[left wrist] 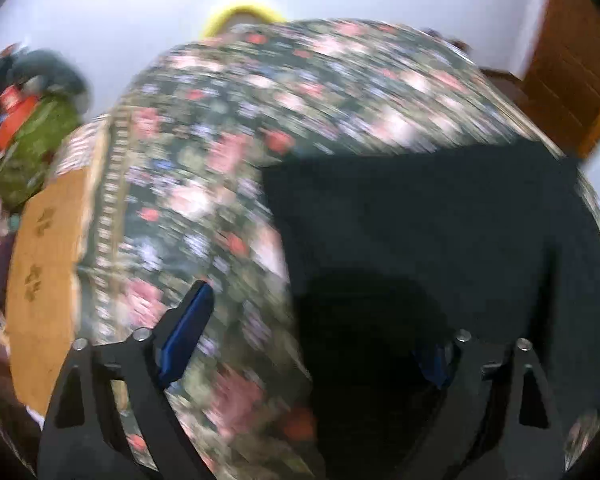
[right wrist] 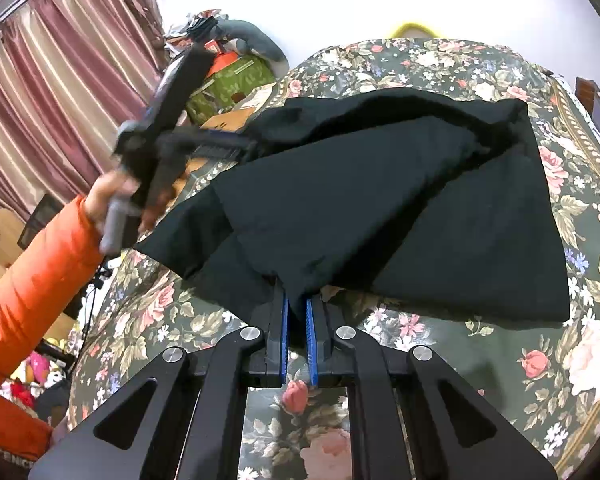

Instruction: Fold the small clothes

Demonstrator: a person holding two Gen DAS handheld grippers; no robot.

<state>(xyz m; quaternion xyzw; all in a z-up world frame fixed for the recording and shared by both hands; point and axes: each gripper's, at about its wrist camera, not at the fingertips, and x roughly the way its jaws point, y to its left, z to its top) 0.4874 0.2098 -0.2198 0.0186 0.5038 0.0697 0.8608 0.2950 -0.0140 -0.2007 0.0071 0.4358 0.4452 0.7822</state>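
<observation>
Garment: a black cloth (right wrist: pixel 420 208) lies on the flower-print cover (right wrist: pixel 440 60) of the bed, partly doubled over itself, one flap raised off the surface toward the left.
Right gripper (right wrist: pixel 296 304): jaws nearly together on the near hem of the black cloth — a fold of fabric sits between the blue pads (right wrist: pixel 310 336), so it is pinching the cloth.
Left gripper (left wrist: pixel 300 320): in its own blurred view the fingers stand wide apart with nothing between them. In the right wrist view its tip meets the raised flap, but blur hides whether it holds the cloth there.
Step in hand (judgement): carrying the raised flap across to lay one half over the other.
Technique: keep the right pinch steady as an anchor, low to the cover. Move the flap in one flat arc — edge to edge, not bunched.
Check: align the far hems before letting go.
Risk: a loose flap may sag into a diagonal crease.
Surroundings: a green box (right wrist: pixel 236 80) and curtains (right wrist: pixel 60 92) stand well apart from the work.
</observation>
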